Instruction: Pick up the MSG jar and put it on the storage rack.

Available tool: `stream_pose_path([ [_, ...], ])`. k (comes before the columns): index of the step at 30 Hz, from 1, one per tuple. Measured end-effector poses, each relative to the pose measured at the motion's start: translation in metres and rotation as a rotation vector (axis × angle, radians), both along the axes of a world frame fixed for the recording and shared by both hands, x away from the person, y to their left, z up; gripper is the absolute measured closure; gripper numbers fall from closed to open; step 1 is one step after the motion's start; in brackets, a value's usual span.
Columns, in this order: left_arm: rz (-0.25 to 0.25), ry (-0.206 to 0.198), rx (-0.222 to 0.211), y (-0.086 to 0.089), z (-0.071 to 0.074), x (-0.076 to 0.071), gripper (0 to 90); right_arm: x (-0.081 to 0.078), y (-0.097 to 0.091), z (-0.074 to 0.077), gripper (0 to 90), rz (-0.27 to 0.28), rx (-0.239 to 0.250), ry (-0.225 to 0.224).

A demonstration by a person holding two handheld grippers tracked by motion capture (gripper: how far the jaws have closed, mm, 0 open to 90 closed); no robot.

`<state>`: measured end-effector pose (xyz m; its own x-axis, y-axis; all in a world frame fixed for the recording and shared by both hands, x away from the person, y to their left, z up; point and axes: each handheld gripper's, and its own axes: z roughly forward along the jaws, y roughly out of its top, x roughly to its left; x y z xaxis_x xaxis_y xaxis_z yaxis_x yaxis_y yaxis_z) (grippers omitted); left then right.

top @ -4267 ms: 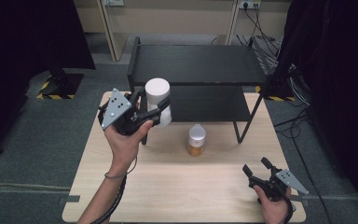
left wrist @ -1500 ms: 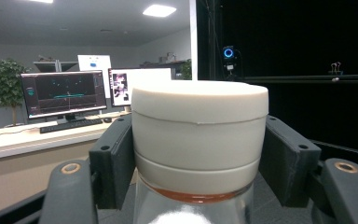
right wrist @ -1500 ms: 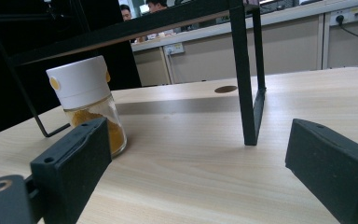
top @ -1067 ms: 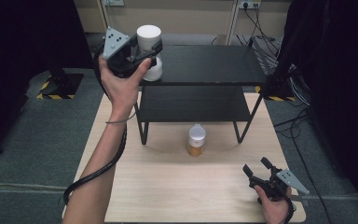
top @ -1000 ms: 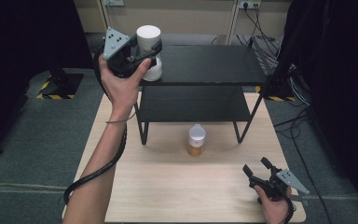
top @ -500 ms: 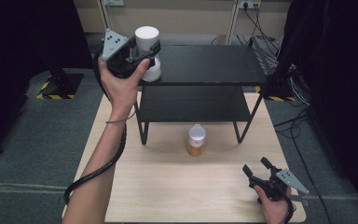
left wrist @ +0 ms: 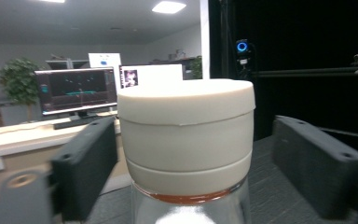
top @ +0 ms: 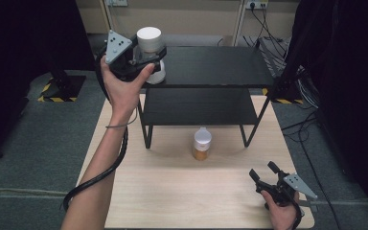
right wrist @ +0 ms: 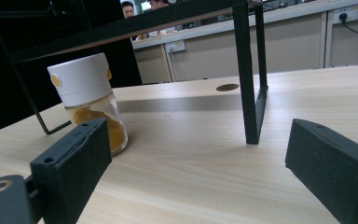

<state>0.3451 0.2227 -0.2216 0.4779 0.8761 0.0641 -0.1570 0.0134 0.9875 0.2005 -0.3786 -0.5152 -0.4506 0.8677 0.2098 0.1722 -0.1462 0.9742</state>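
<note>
Standing on the top shelf (top: 211,64), white-capped jar (top: 150,50), left tool (top: 146,60) just spread around it

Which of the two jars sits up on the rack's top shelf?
The white-lidded jar between the left gripper's opened jaws; the yellow-spice jar stands on the table.

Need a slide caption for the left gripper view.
Left gripper jaws, just opened, flank white-capped jar on black shelf.

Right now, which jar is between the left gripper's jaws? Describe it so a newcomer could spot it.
Find the black two-tier shelf at the table's far edge. At the top tier's left end stands a glass jar between the left gripper jaws, which have just been opening. Its plain white lid and reddish contents distinguish it from the orange-filled jar on the table.
</note>
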Motion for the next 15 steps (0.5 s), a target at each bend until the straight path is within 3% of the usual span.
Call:
stream_pose_path([
  [3,0.003,-0.007,-0.011,0.001,-0.001,-0.002,4.9,0.000,0.000,0.000,7.2,0.000,-0.001,0.001],
  [8,0.012,-0.026,-0.007,0.003,-0.004,-0.009,4.3,0.000,0.000,0.000,7.1,-0.001,-0.001,0.000],
  [11,0.039,-0.051,0.023,0.000,-0.009,-0.017,4.2,0.000,0.000,0.000,7.1,-0.001,-0.002,0.000],
  [15,0.032,-0.058,0.013,0.004,-0.016,-0.022,3.8,0.000,0.001,0.001,7.1,0.000,-0.005,0.001],
])
